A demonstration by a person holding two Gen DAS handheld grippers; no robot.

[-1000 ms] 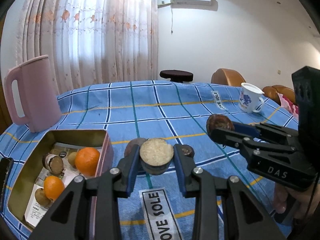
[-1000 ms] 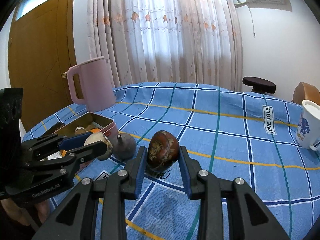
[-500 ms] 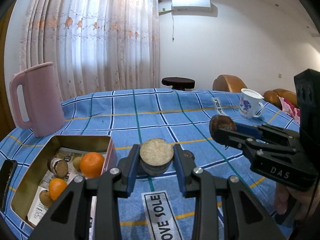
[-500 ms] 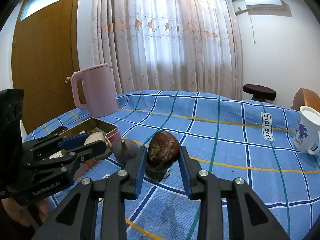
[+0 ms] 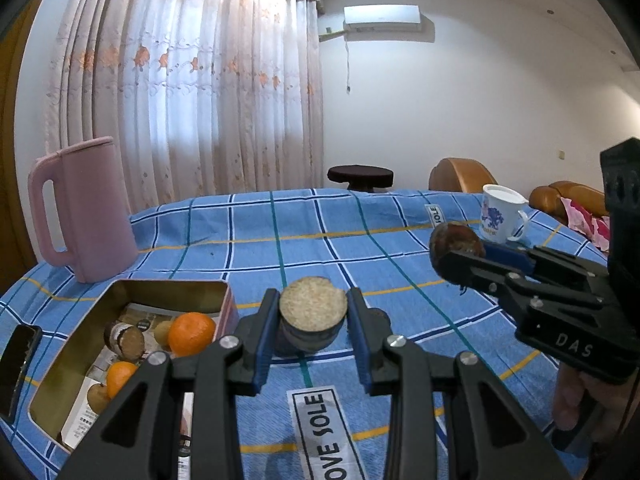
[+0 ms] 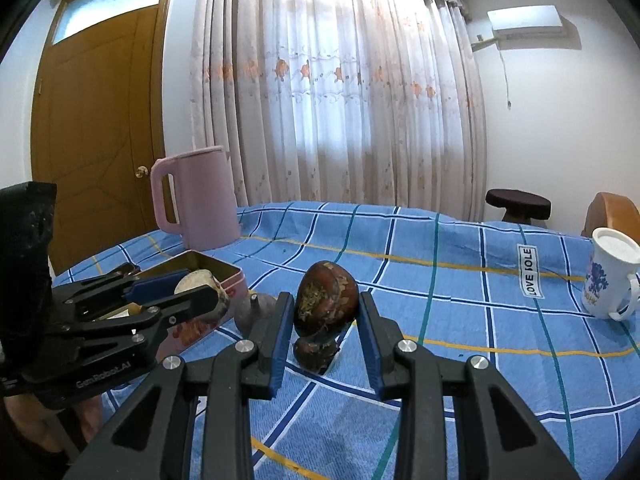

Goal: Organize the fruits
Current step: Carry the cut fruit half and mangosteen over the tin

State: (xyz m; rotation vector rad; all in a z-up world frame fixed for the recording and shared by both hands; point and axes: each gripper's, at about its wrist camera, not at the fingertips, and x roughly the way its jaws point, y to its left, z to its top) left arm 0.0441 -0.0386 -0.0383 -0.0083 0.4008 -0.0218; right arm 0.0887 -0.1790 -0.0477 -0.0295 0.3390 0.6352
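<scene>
Your left gripper (image 5: 313, 334) clamps the cut fruit half (image 5: 313, 309) and sits nearest the tin (image 5: 120, 286), low to its left; your right gripper (image 6: 325, 338) grips the brown fruit (image 6: 326, 300) farther off, over the bench (image 6: 460, 300)

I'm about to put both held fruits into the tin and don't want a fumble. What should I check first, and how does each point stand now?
1. Left gripper shut on the cut fruit: ok.
2. Right gripper shut on the brown fruit: ok.
3. Tin open, with bare floor beside the oranges: ok.
4. Grippers apart from each other: ok.
5. Pink jug stands behind the tin, off the direct path: ok.
6. Loose dark fruit on the cloth beside the tin could be knocked: cannot tell.
</scene>
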